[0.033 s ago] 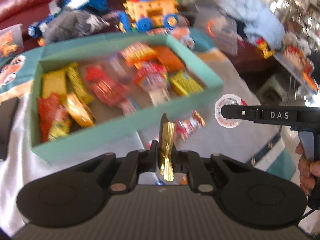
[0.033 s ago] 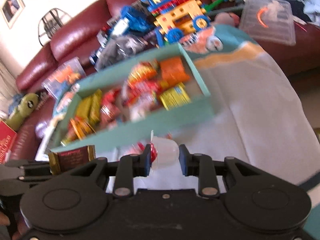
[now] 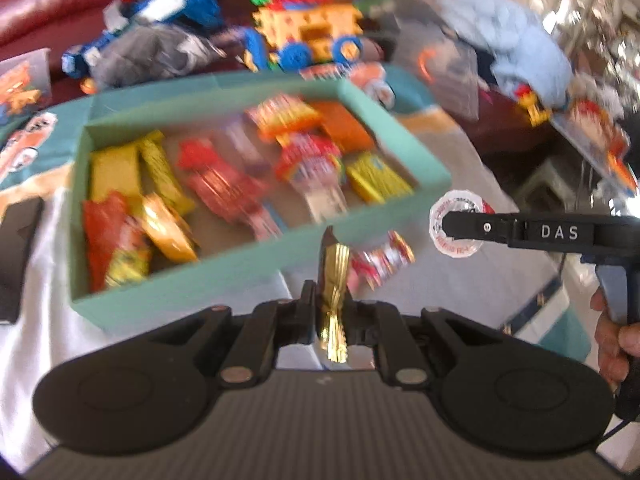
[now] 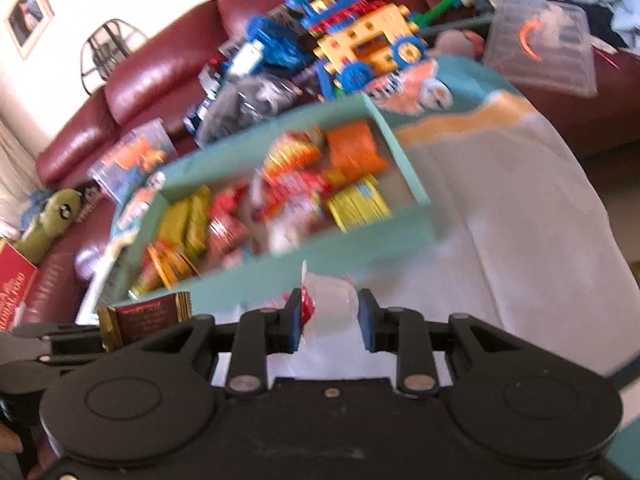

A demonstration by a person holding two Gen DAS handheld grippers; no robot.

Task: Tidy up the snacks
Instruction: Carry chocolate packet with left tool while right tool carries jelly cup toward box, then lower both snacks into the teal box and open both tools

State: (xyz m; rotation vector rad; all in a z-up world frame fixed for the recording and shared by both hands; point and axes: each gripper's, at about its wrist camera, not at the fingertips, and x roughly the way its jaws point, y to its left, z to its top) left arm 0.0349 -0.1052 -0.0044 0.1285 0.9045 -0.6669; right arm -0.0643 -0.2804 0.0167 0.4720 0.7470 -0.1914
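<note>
- Left wrist view: my left gripper [image 3: 331, 316] is clamped shut on a gold-edged dark snack bar [image 3: 334, 288], held on edge just short of the teal box [image 3: 256, 258]. The box already holds many wrapped snacks: yellow bars, red packets, an orange pack. One red-and-white wrapped candy [image 3: 380, 260] lies on the cloth beside the box's near wall, not yet put away. To the right, my right gripper [image 3: 460, 222] carries a small round sealed cup [image 3: 454, 223].
- Right wrist view: my right gripper's jaws have just been closing, and they pinch the translucent jelly cup [image 4: 330, 306], red-printed lid turned to the left pad. It sits in front of the box, not inside.
- I judge the job mostly done: both held snacks and the loose candy remain.
</note>
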